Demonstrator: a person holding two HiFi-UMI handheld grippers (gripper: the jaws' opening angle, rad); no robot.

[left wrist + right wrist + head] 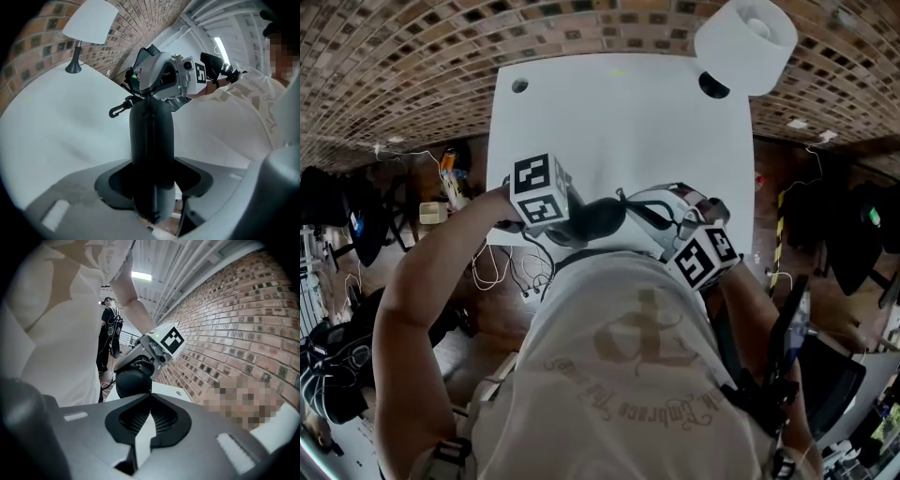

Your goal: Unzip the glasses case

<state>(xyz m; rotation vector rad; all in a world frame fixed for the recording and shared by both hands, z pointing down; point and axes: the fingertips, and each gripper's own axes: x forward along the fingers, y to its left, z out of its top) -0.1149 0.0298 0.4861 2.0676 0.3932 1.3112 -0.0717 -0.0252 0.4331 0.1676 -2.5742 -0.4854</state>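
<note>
My left gripper [152, 180] is clamped across the case [151, 131] near one end, holding it up over the table's [619, 122] near edge. Risk: with a grip that far back, a hard tug along the zip could swing the case or drag it out of the jaws. The clip [118, 108] hangs loose at the far end and could snag.

My right gripper [149, 401] has its jaws fully together, tips right at the case's far end. If they closed on nothing, or only on a sliver of the pull, I'd drag and the zip wouldn't move.

Hard to make out:
- No view shows the pull. The right gripper's own jaws cover that spot, so I can't tell if it's pinched.
- In the head view the shirt [628, 375] cuts off the case's near side.
- The zip looks shut, but that's my guess.
</note>
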